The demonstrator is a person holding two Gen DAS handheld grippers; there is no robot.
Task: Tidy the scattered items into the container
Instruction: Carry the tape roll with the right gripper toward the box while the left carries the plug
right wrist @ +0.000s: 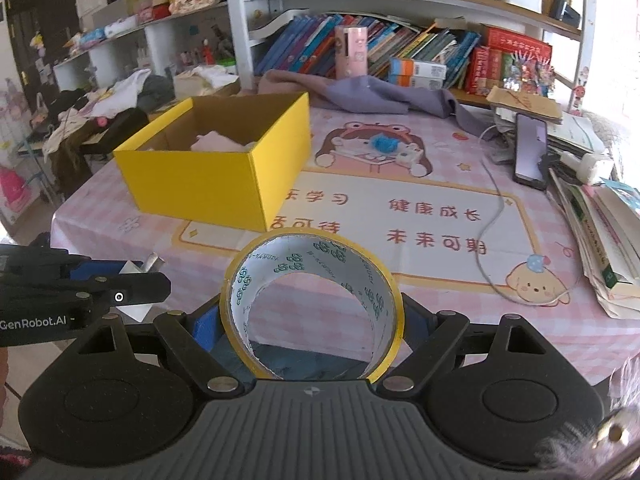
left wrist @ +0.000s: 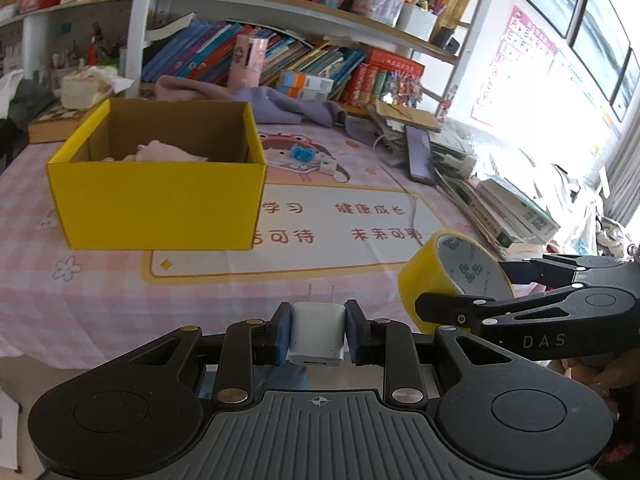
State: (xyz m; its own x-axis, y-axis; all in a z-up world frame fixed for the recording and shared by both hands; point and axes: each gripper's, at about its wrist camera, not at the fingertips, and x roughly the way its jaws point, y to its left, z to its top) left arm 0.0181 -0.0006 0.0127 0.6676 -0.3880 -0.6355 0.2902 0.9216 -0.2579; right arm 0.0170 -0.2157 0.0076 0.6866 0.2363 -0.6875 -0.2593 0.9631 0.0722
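Observation:
My left gripper [left wrist: 317, 332] is shut on a white plug charger [left wrist: 317, 334], prongs pointing forward, held above the table's near edge. My right gripper [right wrist: 310, 320] is shut on a yellow tape roll [right wrist: 280, 268], also held near the front edge; the roll also shows in the left wrist view [left wrist: 430, 280]. The yellow cardboard box [left wrist: 160, 204] stands open on the table's left part, ahead of both grippers, and also shows in the right wrist view [right wrist: 216, 184]. A pink cloth item [left wrist: 160, 152] lies inside it. A small blue item [right wrist: 384, 145] and a white item [right wrist: 408, 157] lie on the mat behind the box.
A phone [right wrist: 530, 152] with a white cable [right wrist: 486, 236] lies at the right, beside stacked books [right wrist: 600, 232]. A purple cloth [right wrist: 360, 92] lies at the back under crowded bookshelves. The pink tablecloth [left wrist: 100, 300] covers the table.

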